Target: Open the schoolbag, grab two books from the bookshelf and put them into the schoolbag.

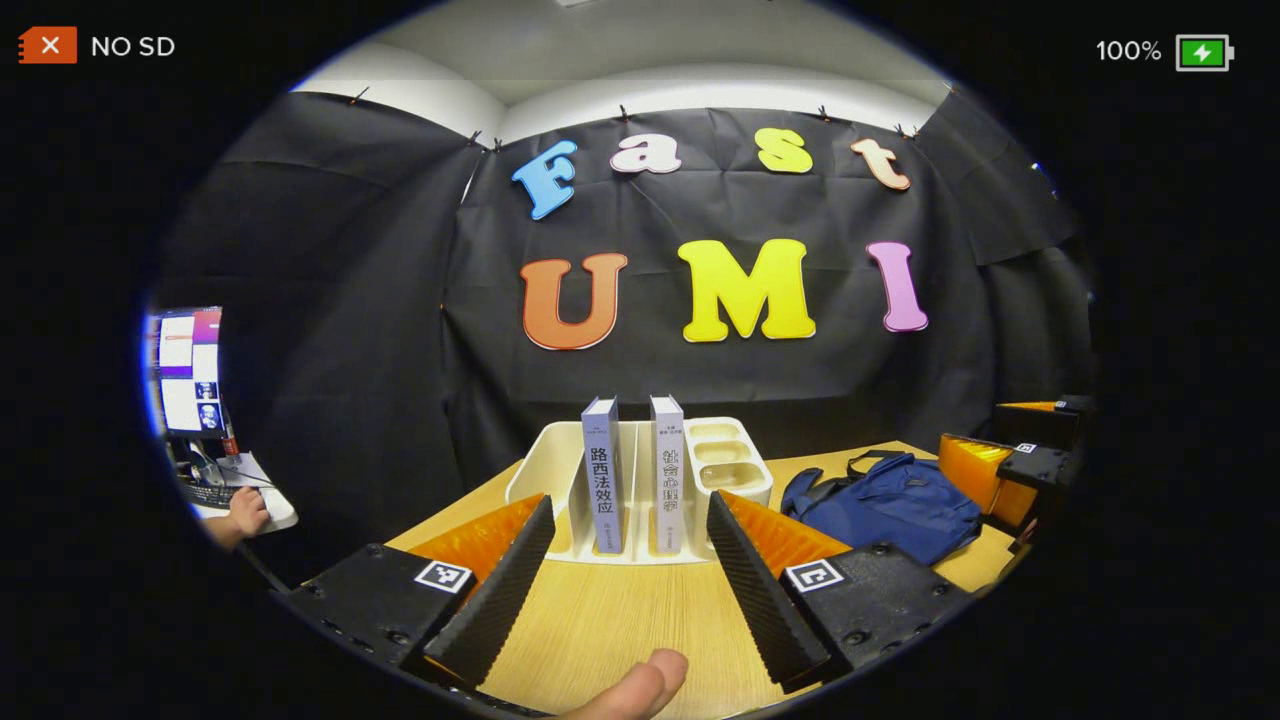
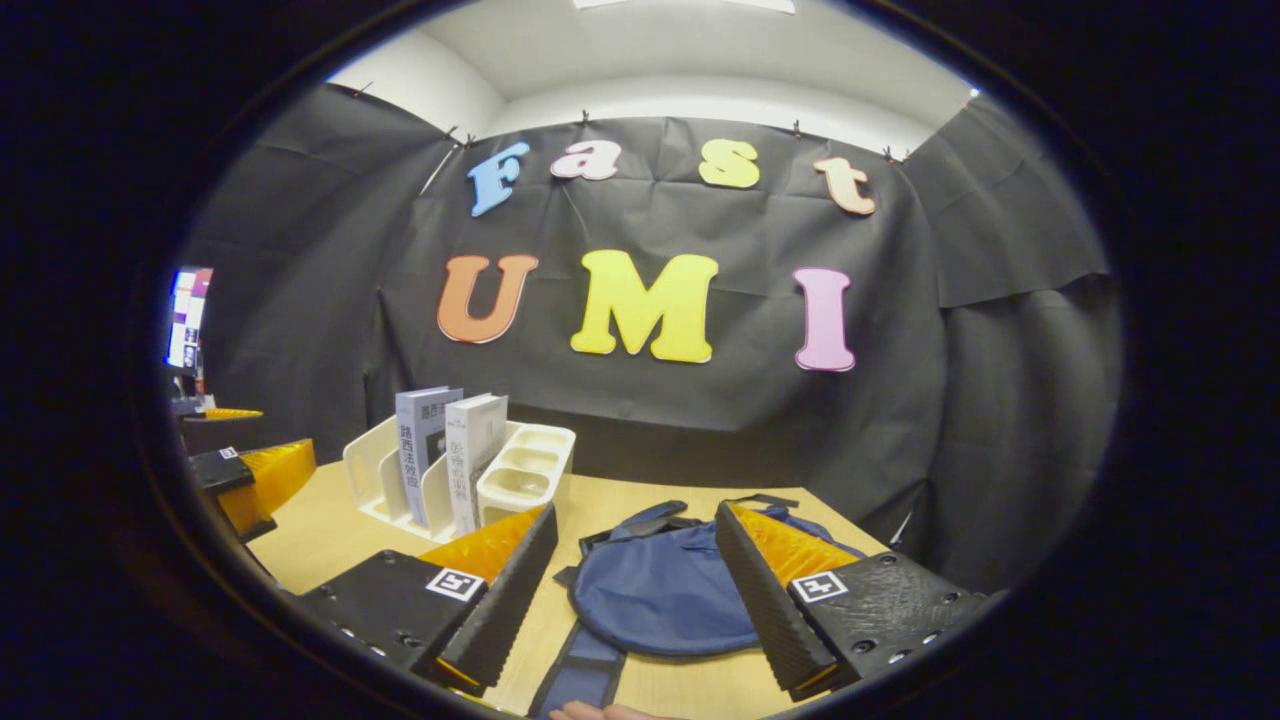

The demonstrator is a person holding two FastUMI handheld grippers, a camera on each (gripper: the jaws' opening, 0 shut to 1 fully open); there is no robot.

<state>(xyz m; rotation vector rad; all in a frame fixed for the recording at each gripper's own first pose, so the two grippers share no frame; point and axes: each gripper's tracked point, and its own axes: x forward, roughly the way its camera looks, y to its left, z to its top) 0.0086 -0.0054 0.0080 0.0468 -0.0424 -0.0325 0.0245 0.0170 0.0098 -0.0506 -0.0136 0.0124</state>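
While two books stand upright in a white bookshelf [image 1: 560, 470] on the wooden surface [image 1: 620, 620], the left gripper [image 1: 630, 580] hovers before them with its fingers spread wide and nothing between them. One book [image 1: 602, 475] and the other book [image 1: 668, 475] sit side by side in neighbouring slots. To the right of the bookshelf lies the blue schoolbag [image 2: 665, 595], flat on the surface. Above it, the right gripper [image 2: 635, 590] is likewise spread apart and grasping nothing, the schoolbag seen between its fingers.

left gripper [image 1: 630, 570] jaws spread wide, right gripper [image 2: 635, 590] jaws likewise spread, both level
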